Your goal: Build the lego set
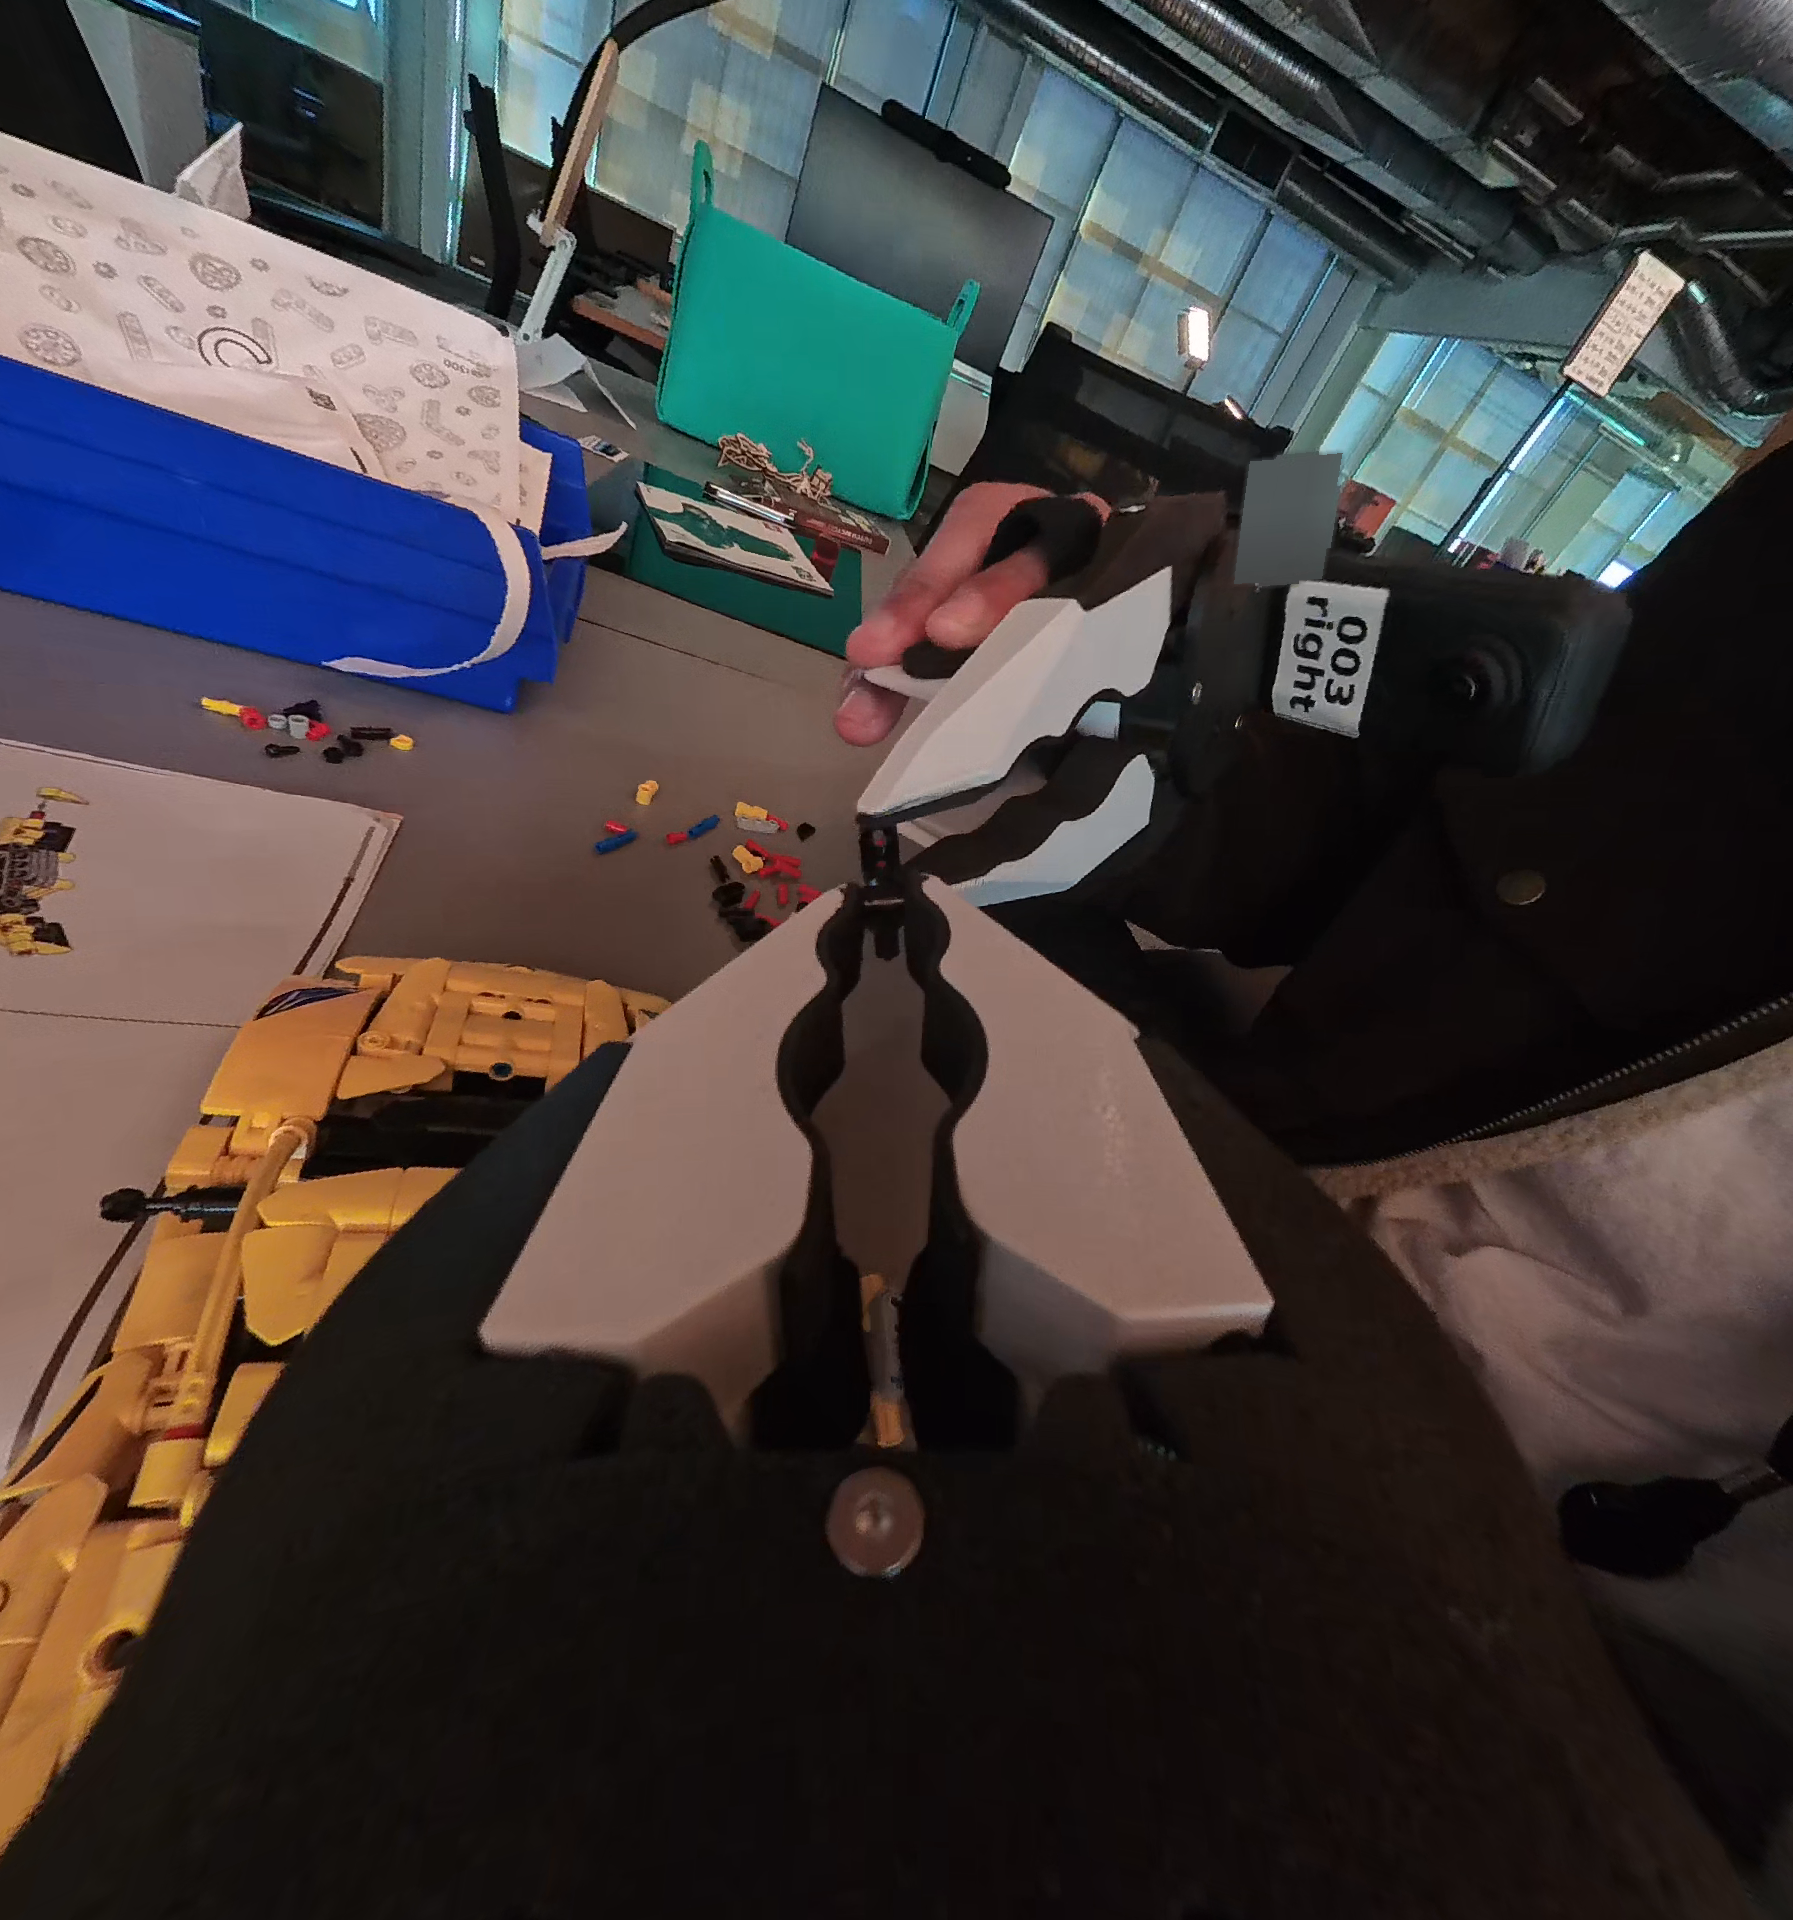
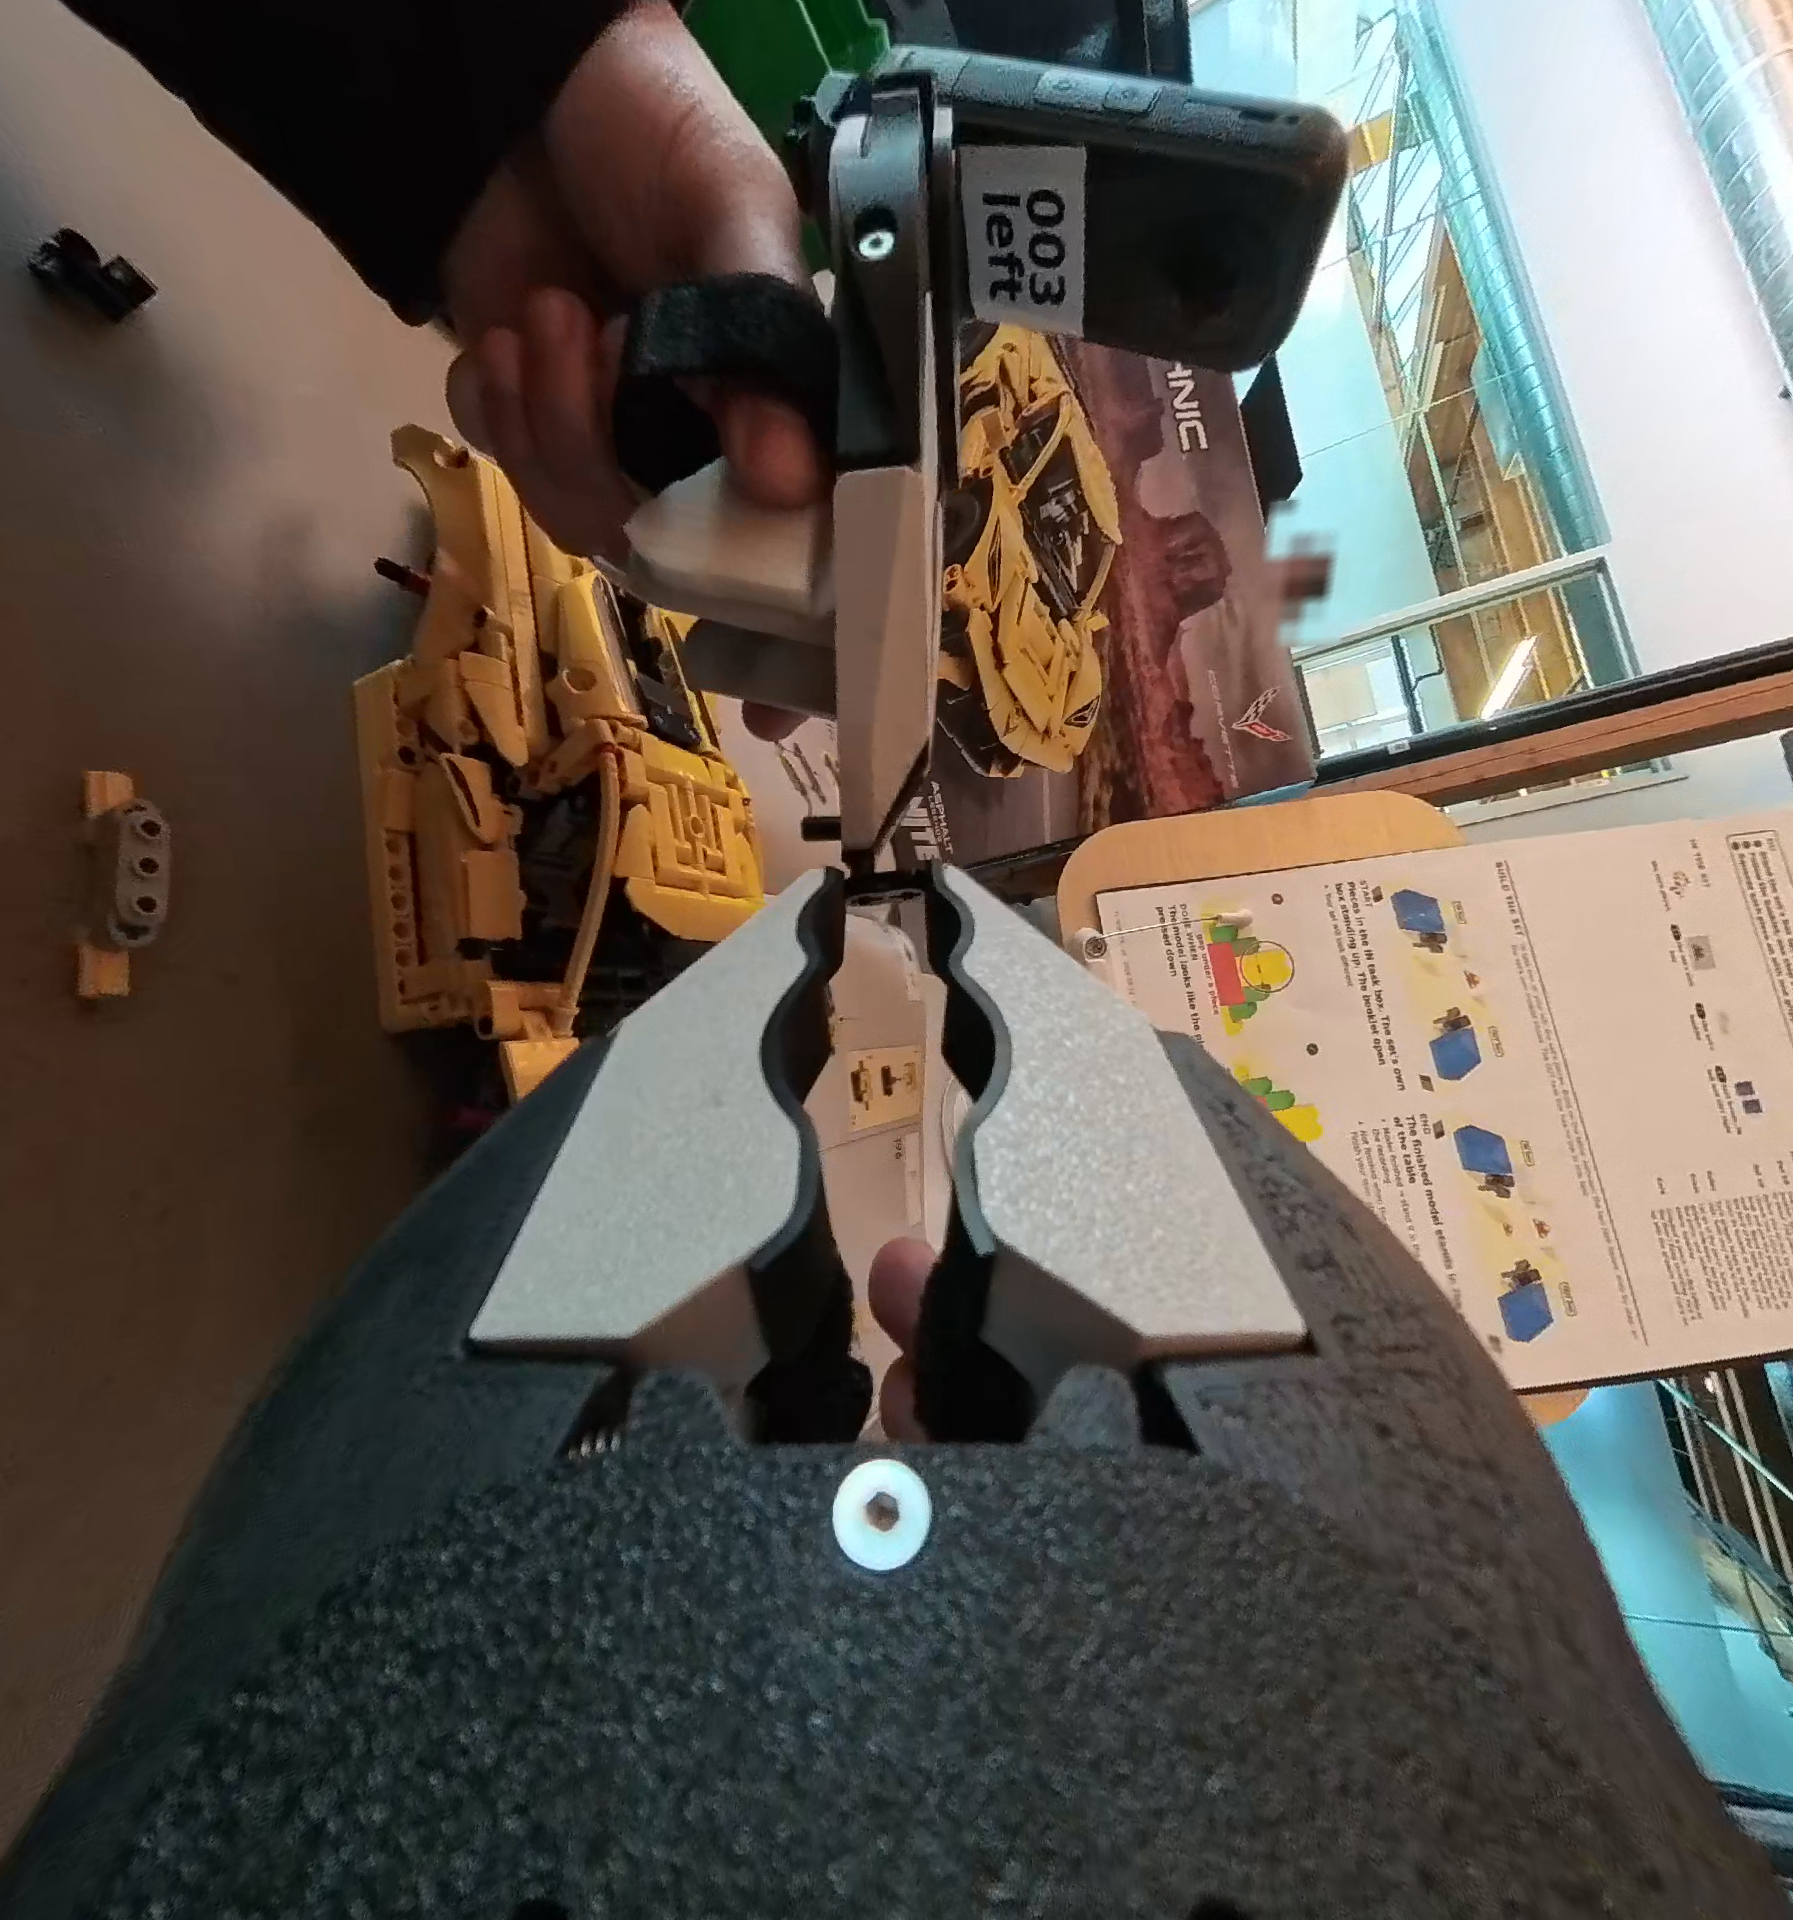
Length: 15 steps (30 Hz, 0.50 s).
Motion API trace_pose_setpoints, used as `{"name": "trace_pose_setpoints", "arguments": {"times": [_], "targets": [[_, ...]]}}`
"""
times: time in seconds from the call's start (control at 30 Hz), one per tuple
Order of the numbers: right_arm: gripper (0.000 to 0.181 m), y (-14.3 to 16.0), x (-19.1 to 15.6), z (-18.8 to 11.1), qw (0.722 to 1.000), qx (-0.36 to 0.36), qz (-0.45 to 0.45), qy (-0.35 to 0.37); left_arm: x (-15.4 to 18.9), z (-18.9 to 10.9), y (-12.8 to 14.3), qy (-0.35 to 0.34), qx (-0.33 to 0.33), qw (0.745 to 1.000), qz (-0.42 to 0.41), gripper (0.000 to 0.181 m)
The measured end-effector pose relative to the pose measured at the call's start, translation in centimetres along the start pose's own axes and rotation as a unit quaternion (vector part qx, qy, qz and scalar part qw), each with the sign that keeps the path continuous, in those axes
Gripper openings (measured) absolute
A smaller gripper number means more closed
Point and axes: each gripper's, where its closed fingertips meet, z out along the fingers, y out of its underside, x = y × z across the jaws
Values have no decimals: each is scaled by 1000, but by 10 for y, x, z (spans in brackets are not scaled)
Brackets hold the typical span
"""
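My left gripper [image 1: 884, 896] is shut on a small black lego piece [image 1: 879, 857] with red dots, held above the grey table. My right gripper [image 1: 874, 823] comes in from the right and meets the top of that piece, tip to tip. In the right wrist view my right gripper [image 2: 881, 894] pinches a small black part [image 2: 876, 898], with the left gripper [image 2: 871, 857] pointing down onto it. I cannot tell whether it is one part or two joined. The partly built yellow car [image 1: 383, 1091] lies on the table to the left and below, and also shows in the right wrist view [image 2: 559, 790].
Loose small pieces [image 1: 757, 862] lie on the table, with more of them [image 1: 310, 722] by a blue bin [image 1: 196, 520]. An open booklet [image 1: 144, 883] lies left. A green bag [image 1: 798, 343] stands behind. A yellow-grey sub-assembly [image 2: 123, 883], the set's box [image 2: 1131, 582] and an instruction board [image 2: 1494, 1091] are nearby. My left and right fingertips are right by each other.
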Motion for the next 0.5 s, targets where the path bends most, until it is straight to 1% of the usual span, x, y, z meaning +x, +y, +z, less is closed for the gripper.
{"name": "trace_pose_setpoints", "arguments": {"times": [0.13,0.2,0.3,0.33,0.43,0.5], "targets": [[14,2,1,1,999,-10,40,7,-2,1,-1,-1,10,1000,-6,6],[14,2,2,0,999,-8,37,17,-1,2,-2,6,19,1000,-13,6],[13,2,3,-1,998,-2,61,15,0,4,-3,13,27,999,-21,6],[6,0,-2,-1,999,3,54,2,-1,6,-3,12,27,999,-22,6],[6,3,1,0,999,-7,38,23,-4,8,-5,3,37,999,-23,6],[7,5,4,-1,997,3,79,20,-4,9,-7,5,43,999,-23,6]]}}
